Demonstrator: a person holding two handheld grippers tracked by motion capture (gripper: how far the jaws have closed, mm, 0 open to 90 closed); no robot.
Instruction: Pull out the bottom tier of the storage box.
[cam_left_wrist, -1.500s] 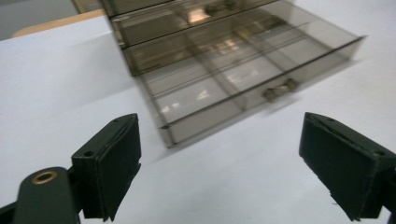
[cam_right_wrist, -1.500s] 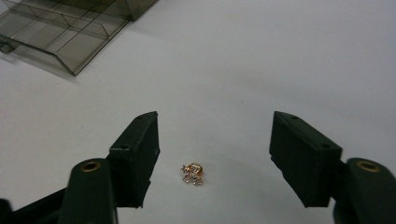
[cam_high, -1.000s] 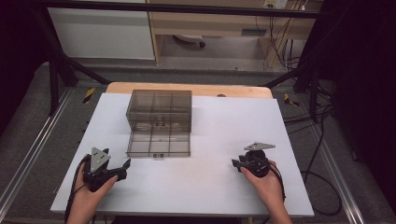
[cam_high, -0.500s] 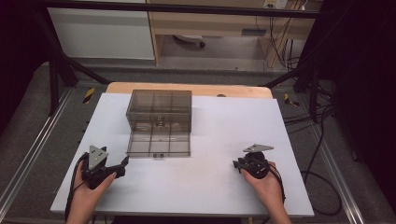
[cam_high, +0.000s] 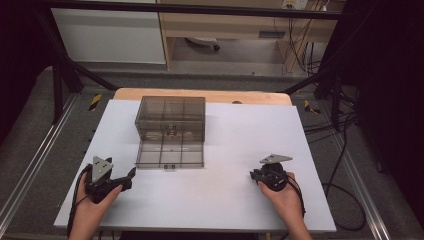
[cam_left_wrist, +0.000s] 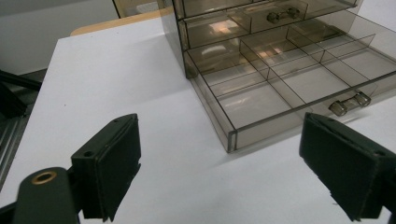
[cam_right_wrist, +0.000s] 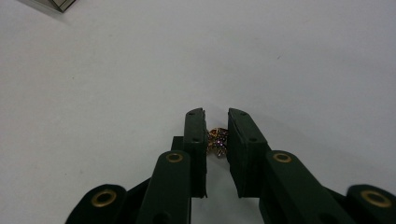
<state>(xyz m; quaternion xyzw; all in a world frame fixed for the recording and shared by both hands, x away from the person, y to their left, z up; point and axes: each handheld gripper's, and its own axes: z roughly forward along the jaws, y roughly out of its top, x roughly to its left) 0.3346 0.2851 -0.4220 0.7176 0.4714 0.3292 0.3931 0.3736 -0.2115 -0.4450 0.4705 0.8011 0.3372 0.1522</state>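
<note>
A smoky clear glossy plastic drawer box (cam_high: 170, 125) stands on the smooth matt white table (cam_high: 240, 150), wood-edged behind.

The left gripper (cam_high: 131, 176) is black, and a grey plate with 3 corners is sitting on top of it. A black cable is trailing from it toward 6 o'clock. Its 2 flat black pads (cam_left_wrist: 112, 163) are looking like thick squares. The right gripper (cam_high: 254, 175) is black too, wearing the same grey plate at 12 o'clock. Gold rings are shining around its screw holes. Both forearms are showing no sleeves.
</note>
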